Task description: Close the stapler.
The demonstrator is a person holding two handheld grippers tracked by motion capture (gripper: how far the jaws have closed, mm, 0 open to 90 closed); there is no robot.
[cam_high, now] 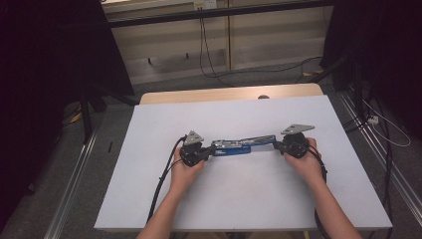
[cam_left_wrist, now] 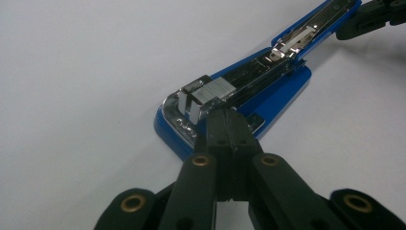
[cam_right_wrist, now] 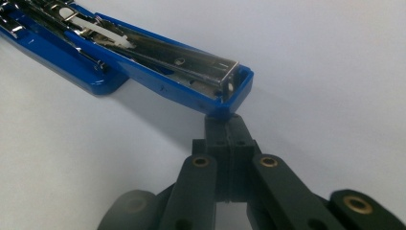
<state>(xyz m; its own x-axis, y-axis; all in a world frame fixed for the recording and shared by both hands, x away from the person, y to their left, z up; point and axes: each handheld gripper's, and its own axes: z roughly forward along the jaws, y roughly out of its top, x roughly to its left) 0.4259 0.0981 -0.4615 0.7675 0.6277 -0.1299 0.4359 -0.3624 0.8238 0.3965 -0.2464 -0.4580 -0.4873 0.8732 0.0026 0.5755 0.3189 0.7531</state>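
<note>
While the black left gripper (cam_high: 203,152), jaws clenched empty, touches its staple-loaded front, the blue metal stapler (cam_high: 239,146) lies swung open mid-table, lid stretching right to the black right gripper (cam_high: 278,145), also clenched empty.

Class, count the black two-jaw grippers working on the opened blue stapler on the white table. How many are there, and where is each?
2. The left gripper meets the blue stapler at its base end, by the staples; the right gripper meets the tip of its opened top arm.
</note>
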